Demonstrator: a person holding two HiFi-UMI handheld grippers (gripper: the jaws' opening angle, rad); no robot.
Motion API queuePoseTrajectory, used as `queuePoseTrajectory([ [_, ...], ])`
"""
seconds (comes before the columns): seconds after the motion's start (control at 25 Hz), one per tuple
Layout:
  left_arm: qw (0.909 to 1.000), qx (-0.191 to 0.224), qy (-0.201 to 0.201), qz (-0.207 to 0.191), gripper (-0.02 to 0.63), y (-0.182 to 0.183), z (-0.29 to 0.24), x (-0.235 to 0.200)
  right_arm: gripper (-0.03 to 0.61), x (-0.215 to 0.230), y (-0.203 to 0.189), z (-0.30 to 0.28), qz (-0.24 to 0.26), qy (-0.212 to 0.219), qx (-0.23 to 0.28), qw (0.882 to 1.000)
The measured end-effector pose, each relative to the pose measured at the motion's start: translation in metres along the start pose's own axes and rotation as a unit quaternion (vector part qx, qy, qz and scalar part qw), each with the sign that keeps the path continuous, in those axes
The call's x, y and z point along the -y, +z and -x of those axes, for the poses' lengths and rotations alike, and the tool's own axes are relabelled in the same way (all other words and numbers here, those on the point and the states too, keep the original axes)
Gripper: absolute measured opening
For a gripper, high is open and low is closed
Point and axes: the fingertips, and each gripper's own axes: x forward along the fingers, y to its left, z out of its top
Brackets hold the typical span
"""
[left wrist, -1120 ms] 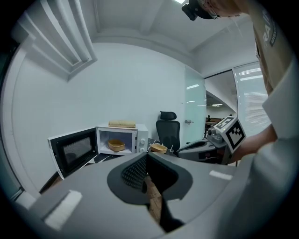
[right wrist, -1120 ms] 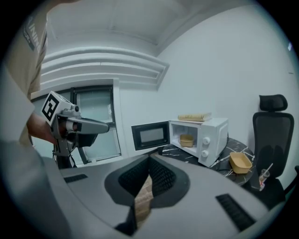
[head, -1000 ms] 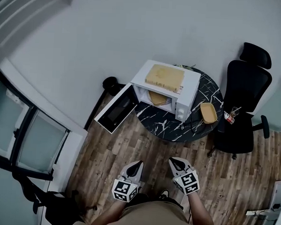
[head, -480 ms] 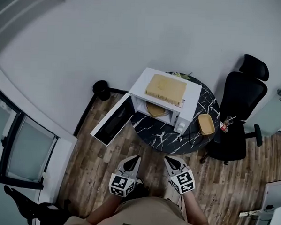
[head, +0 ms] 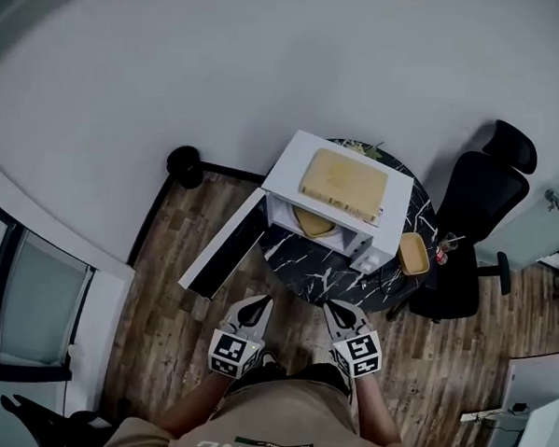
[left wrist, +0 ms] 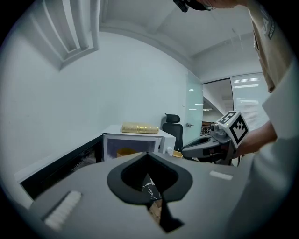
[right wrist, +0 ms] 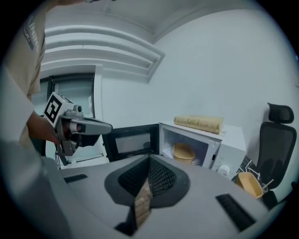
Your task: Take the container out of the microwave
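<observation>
Approach step: the left hand-held gripper [head: 258,305] and right hand-held gripper [head: 335,310], both closed and empty, hang short of the open microwave [head: 284,164]. Next, one must open and reach for the container [head: 309,221].

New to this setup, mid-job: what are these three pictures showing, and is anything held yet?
No robot here: a person holds a two-jaw gripper in each hand. The head view looks down from the person's head; the left gripper and right gripper show at its bottom. The other two pictures come from a camera on each gripper, looking along its jaws. Both pairs of jaws are together, with nothing between them. Ahead, a white microwave stands on a round dark table, its door open. A yellow container sits inside; a second container lies on the table beside it. A black chair stands at the right.
</observation>
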Motion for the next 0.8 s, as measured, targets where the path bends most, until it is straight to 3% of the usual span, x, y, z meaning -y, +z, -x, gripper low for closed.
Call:
queuePoseTrajectory([
  [0.44, 0.9998, -0.009, 0.009, 0.016, 0.002, 0.001, -0.036, -0.044, 0.009, 0.033, 0.007, -0.062, 0.02, 0.008, -0.028, 0.999],
  [0.8, 0.9981, -0.022, 0.057, 0.006, 0.002, 0.028, -0.085, -0.07, 0.009, 0.08, 0.012, -0.129, 0.05, 0.051, -0.04, 0.997],
])
